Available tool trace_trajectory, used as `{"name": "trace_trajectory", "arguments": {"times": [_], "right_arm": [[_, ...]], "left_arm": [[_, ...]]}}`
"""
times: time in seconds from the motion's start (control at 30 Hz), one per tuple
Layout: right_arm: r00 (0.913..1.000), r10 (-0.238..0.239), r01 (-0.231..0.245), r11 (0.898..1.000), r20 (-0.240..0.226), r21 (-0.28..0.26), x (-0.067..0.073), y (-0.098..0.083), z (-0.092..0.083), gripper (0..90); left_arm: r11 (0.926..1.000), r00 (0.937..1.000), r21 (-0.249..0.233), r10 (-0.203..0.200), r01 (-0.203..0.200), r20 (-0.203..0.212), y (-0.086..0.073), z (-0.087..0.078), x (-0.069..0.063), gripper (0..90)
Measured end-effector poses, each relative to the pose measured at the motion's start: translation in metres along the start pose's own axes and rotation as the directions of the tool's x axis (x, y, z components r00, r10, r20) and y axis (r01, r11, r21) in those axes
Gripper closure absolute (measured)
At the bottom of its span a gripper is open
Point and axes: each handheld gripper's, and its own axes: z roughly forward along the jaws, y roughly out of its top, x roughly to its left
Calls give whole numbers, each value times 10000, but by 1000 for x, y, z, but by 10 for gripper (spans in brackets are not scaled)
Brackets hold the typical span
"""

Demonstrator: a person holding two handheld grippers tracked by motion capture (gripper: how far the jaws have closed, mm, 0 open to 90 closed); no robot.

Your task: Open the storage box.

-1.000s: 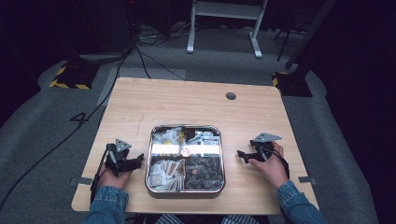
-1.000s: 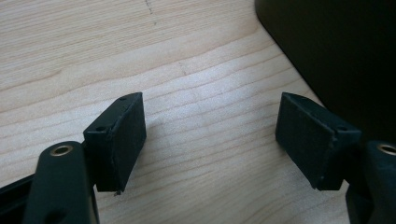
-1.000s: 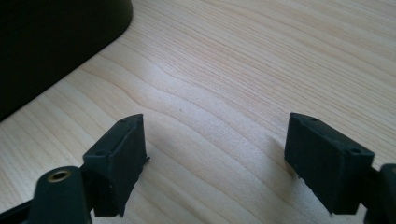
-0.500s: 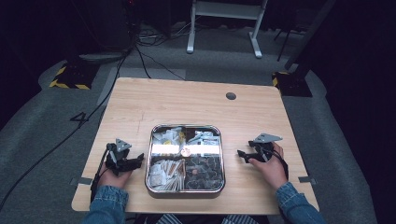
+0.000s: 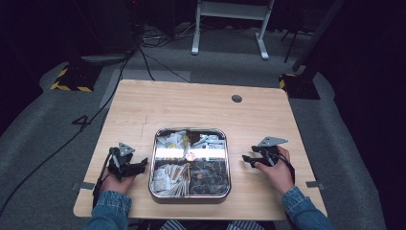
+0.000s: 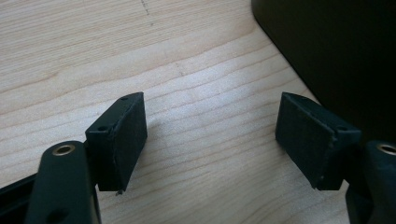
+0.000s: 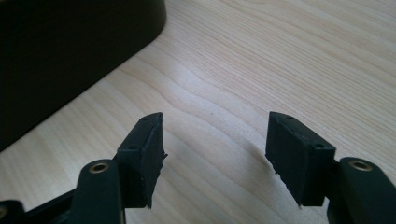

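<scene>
Flanking the metal tray (image 5: 190, 194) on the worktop (image 5: 191, 108), the left tongs (image 5: 140, 166) and right tongs (image 5: 246, 159) rest spread and empty, seemingly poised to reach its 4 compartments.

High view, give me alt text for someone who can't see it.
A square metal tray with four compartments of small items sits on a wooden table. A person's left claw and right claw rest open on the table at either side, pointing toward it.

My recording studio or lab: wooden table (image 5: 201, 115) on grey carpet (image 5: 43, 124), black cables (image 5: 143, 57), hazard-taped stand base (image 5: 72, 79), dark surroundings.
</scene>
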Motion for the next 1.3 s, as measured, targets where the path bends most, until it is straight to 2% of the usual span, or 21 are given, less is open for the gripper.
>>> {"name": "trace_trajectory", "arguments": {"times": [0.1,0.3,0.47,0.57,0.7,1.0,1.1,1.23,1.3], "right_arm": [[9999,-92,93,9999,-131,42,2,5,-7,379],[9984,-91,74,9995,-555,-313,12,18,-22,393],[9953,-11,-55,9977,-969,-674,19,30,-31,406],[9934,-166,66,9962,-1137,-871,25,38,-37,422],[9891,-146,17,9961,-1463,-879,30,45,-42,439],[9839,-550,349,9923,-1701,-1192,44,60,-46,443],[9829,-740,567,9928,-1688,-1052,53,66,-43,449],[9757,-1033,809,9894,-1932,-1206,67,75,-40,449],[9691,-1232,965,9866,-2135,-1313,75,80,-36,446]], "left_arm": [[10000,10000,-1,9,-9,13,0,0,0,253],[10000,10000,-8,9,-9,36,0,0,0,253],[10000,10000,-1,28,-28,56,0,0,0,253],[10000,10000,-3,26,-26,49,0,0,0,253],[10000,10000,-8,26,-26,53,0,0,0,254],[10000,10000,-3,37,-37,55,0,0,0,253],[10000,10000,0,35,-35,64,0,0,0,253],[10000,10000,-2,62,-62,76,0,0,0,254],[10000,9999,-3,79,-79,68,0,0,0,254]]}}
